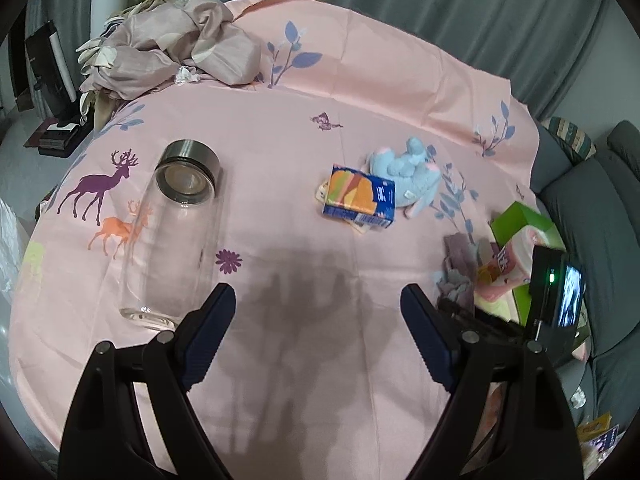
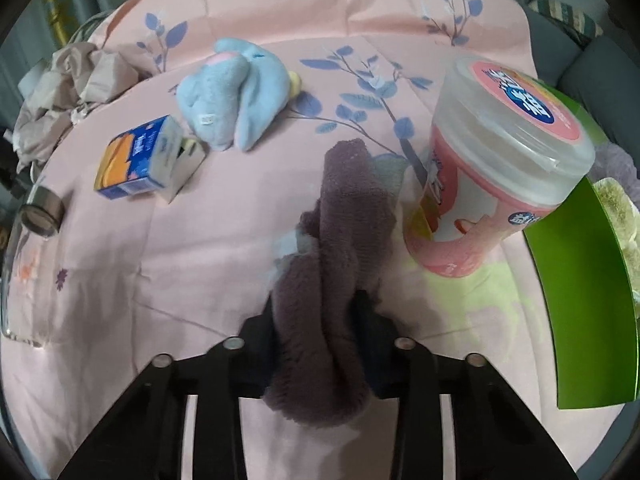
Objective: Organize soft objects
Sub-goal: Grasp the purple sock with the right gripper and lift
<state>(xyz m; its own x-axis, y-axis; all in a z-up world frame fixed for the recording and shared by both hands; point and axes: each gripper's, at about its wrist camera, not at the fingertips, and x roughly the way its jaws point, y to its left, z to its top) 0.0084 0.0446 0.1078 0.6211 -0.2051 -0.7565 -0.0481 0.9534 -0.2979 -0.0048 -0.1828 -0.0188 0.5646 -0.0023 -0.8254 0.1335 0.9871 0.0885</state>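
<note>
From the left wrist view, we saw the left hand-held gripper (image 1: 318, 308) with its jaws wide apart and nothing between them, hanging over a bare part of the pink cloth that covered the desk (image 1: 360, 72). A glass bottle (image 1: 172, 236) lay on its side toward the left edge, and a crumpled beige cloth (image 1: 176, 44) sat at the far left corner. Near the middle lay a blue tissue pack (image 1: 360, 198), and the light blue plush toy (image 1: 408, 172) touched it from behind. By the right edge we could see part of the purple towel (image 1: 460, 252) and the green box (image 1: 520, 220).

From the right wrist view, the right hand-held gripper (image 2: 318, 332) was clamped on the purple towel (image 2: 348, 216). The pads pressed a thick fold from both sides, while the far end of the towel lay on the desk just beside the pink canister (image 2: 492, 168). The green box (image 2: 576, 300) stood at the right edge, with some soft things inside. The plush toy (image 2: 236, 92) lay farther back, well apart from the towel.

We judged that the step in hand was to bring the towel to the green box. To do it well, we should lift straight up first, so the hanging end does not drag against the canister and tip it. The grip looked deep enough, but the fold may slip if the move is fast.
</note>
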